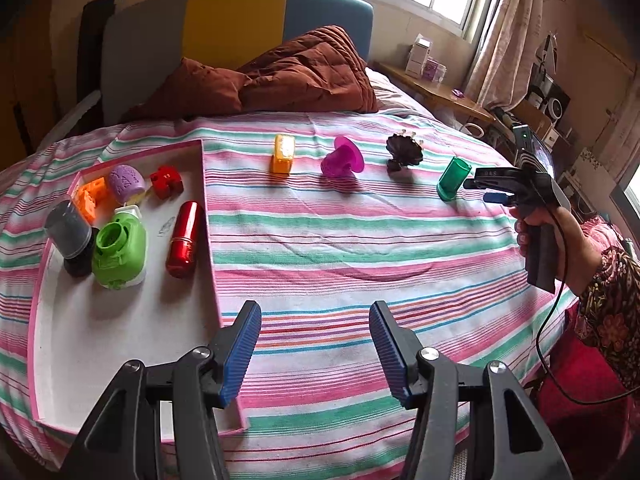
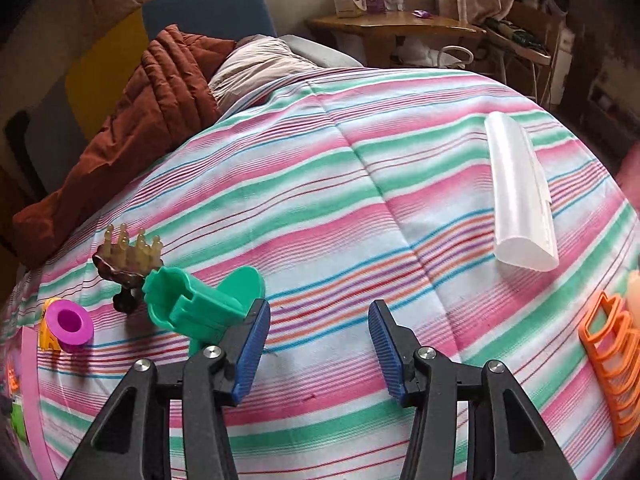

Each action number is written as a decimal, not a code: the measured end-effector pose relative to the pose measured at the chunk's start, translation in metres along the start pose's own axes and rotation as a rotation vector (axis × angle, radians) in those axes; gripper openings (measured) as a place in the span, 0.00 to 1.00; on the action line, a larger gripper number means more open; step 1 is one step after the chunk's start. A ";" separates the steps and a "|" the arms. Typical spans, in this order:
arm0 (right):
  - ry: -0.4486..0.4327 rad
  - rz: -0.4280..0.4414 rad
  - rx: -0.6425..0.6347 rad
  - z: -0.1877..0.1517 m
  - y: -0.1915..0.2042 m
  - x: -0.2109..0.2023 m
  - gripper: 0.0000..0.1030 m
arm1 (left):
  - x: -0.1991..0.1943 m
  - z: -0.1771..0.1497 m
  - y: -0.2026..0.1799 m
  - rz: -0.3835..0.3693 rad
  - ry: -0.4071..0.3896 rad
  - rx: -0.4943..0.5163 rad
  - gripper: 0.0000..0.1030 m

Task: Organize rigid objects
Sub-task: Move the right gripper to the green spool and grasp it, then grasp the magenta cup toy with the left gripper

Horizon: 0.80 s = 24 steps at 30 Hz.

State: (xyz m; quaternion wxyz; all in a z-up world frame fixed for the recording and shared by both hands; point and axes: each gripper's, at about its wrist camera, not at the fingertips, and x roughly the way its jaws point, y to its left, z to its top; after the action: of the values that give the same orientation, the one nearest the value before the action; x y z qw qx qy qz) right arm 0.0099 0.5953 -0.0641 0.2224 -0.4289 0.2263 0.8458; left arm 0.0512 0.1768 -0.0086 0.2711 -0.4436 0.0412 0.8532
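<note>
My left gripper [image 1: 316, 352] stands open over the striped bedsheet, with nothing between its blue pads, just right of a pink-rimmed white tray [image 1: 120, 320]. In the tray lie a red cylinder [image 1: 184, 238], a green toy [image 1: 120, 250], a dark jar [image 1: 72, 232] and a few small pieces. On the sheet in a row stand a yellow-orange block [image 1: 283, 154], a magenta funnel [image 1: 343, 158], a brown scalp brush [image 1: 404, 152] and a green cup [image 1: 453, 178]. My right gripper [image 2: 318, 350] is open and empty. The green cup [image 2: 196, 304] lies just outside its left finger [image 2: 252, 348].
A person's hand [image 1: 560, 240] in a flowered sleeve holds the right gripper [image 1: 476, 191] at the bed's right edge. A white translucent cover [image 2: 520, 196] and an orange rack [image 2: 612, 364] lie to the right. A brown quilt [image 1: 304, 72] is heaped at the headboard; a wooden side table [image 2: 392, 26] stands beyond.
</note>
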 end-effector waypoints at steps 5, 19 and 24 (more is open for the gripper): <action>-0.116 0.093 -0.017 -0.014 -0.002 -0.029 0.51 | 0.005 0.001 -0.002 -0.007 0.012 -0.006 0.55; -0.202 0.037 -0.324 -0.018 0.075 -0.003 0.34 | 0.005 0.016 -0.017 0.001 0.004 0.024 0.55; -0.243 0.067 -0.294 -0.035 0.070 -0.021 0.34 | 0.019 0.045 -0.029 -0.009 -0.017 0.037 0.55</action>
State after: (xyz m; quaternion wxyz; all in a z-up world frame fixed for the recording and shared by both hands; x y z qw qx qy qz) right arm 0.0032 0.5157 -0.0524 0.1549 -0.3437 0.0858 0.9222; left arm 0.0236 0.2235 0.0083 0.2834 -0.4313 0.0528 0.8549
